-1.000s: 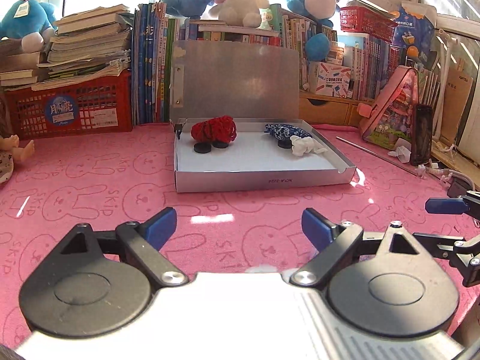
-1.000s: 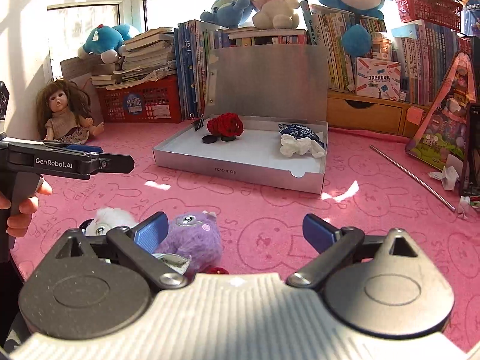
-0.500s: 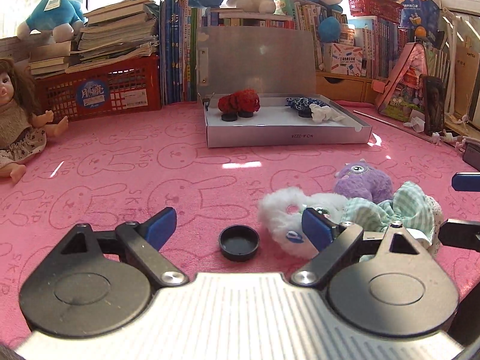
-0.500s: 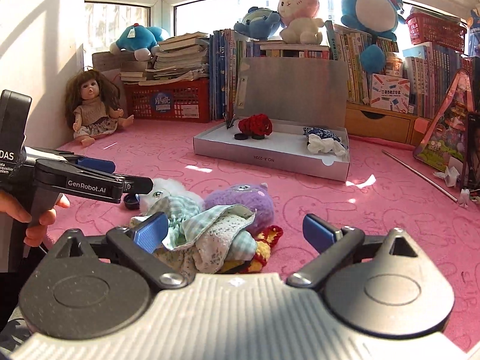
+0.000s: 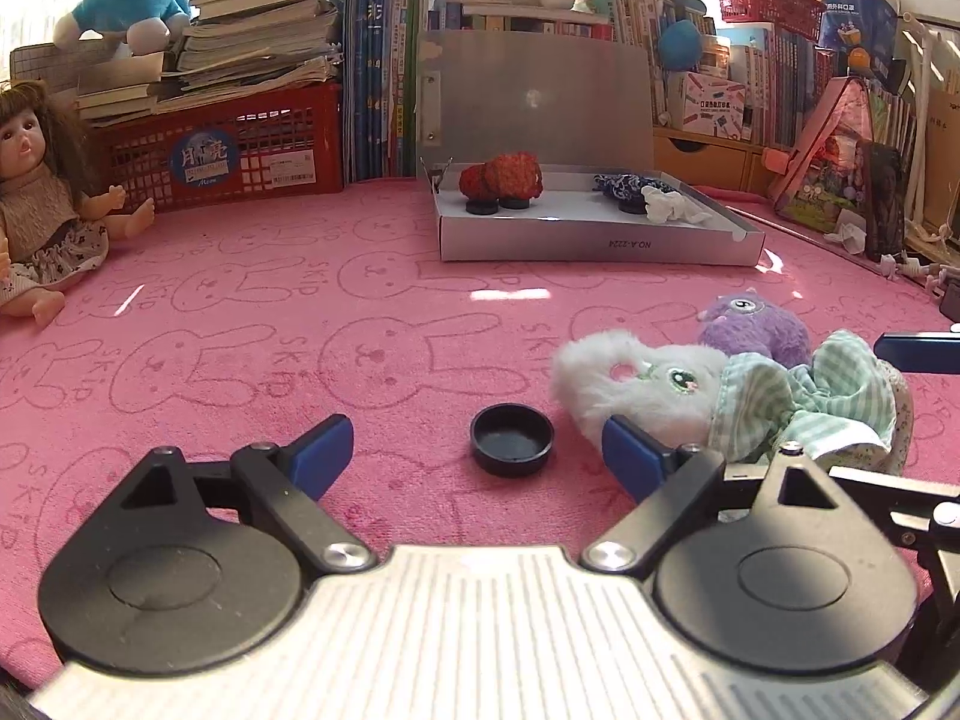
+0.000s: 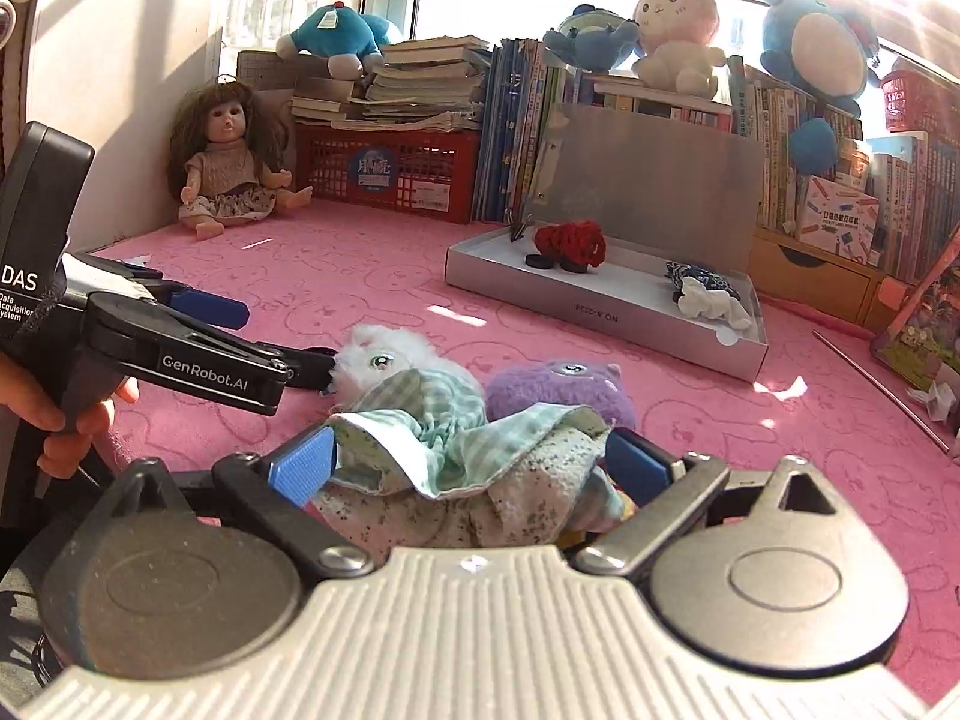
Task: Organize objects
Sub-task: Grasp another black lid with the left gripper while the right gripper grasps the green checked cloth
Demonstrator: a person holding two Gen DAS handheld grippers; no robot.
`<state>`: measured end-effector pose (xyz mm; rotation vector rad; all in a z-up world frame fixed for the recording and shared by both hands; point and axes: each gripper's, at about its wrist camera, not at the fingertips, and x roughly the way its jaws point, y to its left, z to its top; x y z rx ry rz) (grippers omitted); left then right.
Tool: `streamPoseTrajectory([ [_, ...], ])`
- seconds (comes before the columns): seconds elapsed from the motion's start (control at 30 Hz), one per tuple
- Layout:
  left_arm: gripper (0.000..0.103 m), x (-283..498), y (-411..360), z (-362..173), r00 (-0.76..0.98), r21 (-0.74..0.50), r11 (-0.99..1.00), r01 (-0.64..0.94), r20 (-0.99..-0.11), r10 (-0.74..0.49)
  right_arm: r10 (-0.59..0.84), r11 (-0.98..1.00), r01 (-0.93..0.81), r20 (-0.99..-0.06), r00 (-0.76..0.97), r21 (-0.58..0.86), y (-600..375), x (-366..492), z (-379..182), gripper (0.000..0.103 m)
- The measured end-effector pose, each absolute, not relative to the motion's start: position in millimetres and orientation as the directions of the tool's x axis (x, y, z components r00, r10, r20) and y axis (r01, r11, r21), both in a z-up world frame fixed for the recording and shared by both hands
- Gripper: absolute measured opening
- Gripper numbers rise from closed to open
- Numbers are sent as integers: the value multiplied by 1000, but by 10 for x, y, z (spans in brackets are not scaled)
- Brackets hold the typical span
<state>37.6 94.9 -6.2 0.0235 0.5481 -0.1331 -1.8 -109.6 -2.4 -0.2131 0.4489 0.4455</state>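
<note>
A black round cap (image 5: 511,439) lies on the pink cloth between the fingers of my open left gripper (image 5: 474,453). Right of it is a pile: a white fluffy toy (image 5: 636,384), a purple fluffy toy (image 5: 756,330) and a green checked cloth piece (image 5: 804,402). My right gripper (image 6: 468,465) is open, its fingers on either side of the green checked cloth (image 6: 462,456), with the white toy (image 6: 384,360) and purple toy (image 6: 558,390) just beyond. The open silver box (image 5: 600,243) holds red items (image 5: 504,177), black caps, and blue and white fabric pieces (image 5: 654,198).
A doll (image 5: 42,192) sits at the far left. A red basket (image 5: 222,150) with stacked books, upright books and plush toys line the back. A thin rod (image 6: 876,384) and clutter lie at the right. The left gripper also shows in the right wrist view (image 6: 180,354).
Both grippers have pulled back from the box and dropped low. The cap now lies between the left fingers, and the right fingers now flank the green cloth.
</note>
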Motion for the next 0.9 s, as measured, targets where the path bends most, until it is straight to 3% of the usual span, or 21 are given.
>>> streamPoseTrajectory([
  [0.1,91,397,943,-83,843,-20,990,137,-523,-127,362,880,-461,-466,807,-116,-1051,1,-48,100],
  [0.47,65,411,848,-143,837,-18,985,170,-526,-153,345,878,-457,-476,809,-141,-991,13,-112,95],
  [0.57,60,425,840,-140,837,-21,985,171,-524,-156,346,878,-458,-474,810,-140,-987,11,-106,92],
  [0.73,59,438,828,-144,838,-15,986,169,-524,-151,346,878,-458,-479,807,-138,-984,7,-104,75],
  [0.9,57,448,816,-152,839,-9,986,166,-523,-146,348,877,-462,-484,802,-135,-994,5,-113,68],
])
